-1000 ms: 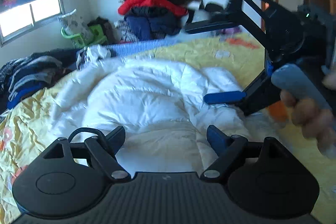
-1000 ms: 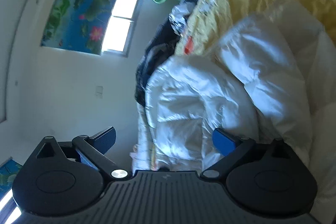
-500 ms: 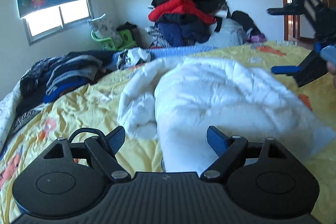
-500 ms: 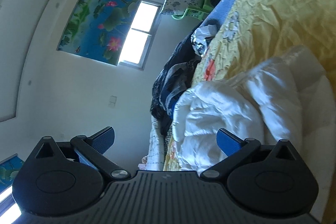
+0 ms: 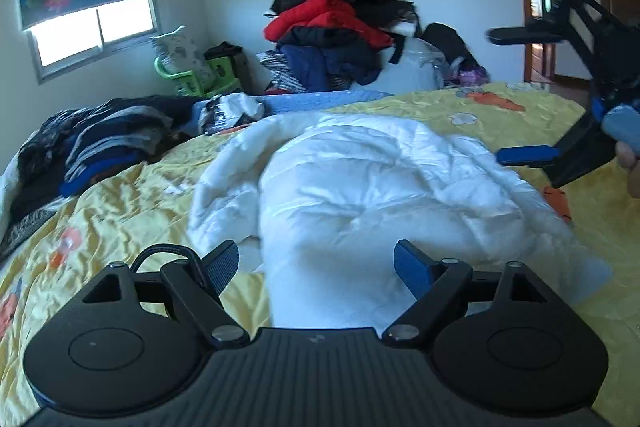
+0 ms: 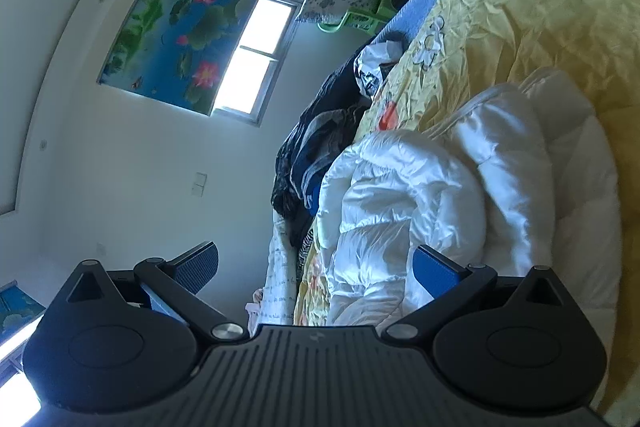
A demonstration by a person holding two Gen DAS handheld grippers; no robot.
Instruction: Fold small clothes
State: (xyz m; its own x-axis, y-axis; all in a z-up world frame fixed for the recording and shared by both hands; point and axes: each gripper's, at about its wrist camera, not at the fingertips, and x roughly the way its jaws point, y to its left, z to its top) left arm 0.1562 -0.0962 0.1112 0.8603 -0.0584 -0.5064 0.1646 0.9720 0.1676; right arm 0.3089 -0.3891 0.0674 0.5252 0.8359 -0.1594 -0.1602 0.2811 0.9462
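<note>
— Where's the white puffy jacket (image 5: 372, 195)?
— Bunched on the yellow bedspread (image 5: 120, 203), near the dark clothes pile (image 5: 92, 143).
— Your claws?
— My left claw (image 5: 316, 267) and right claw (image 6: 316, 267) both gape empty above it.

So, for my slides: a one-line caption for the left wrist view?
Left gripper, jaws open, over a white puffy jacket on a yellow bedspread.

I see bare yellow bedspread (image 5: 132, 203) left of the white padded jacket (image 5: 380, 195), wide enough for my left gripper (image 5: 316, 267) to pass. Folded dark clothes (image 5: 92, 147) block the far left edge. My right gripper (image 5: 520, 95) hangs over the jacket's right side, crowding that approach.
</note>
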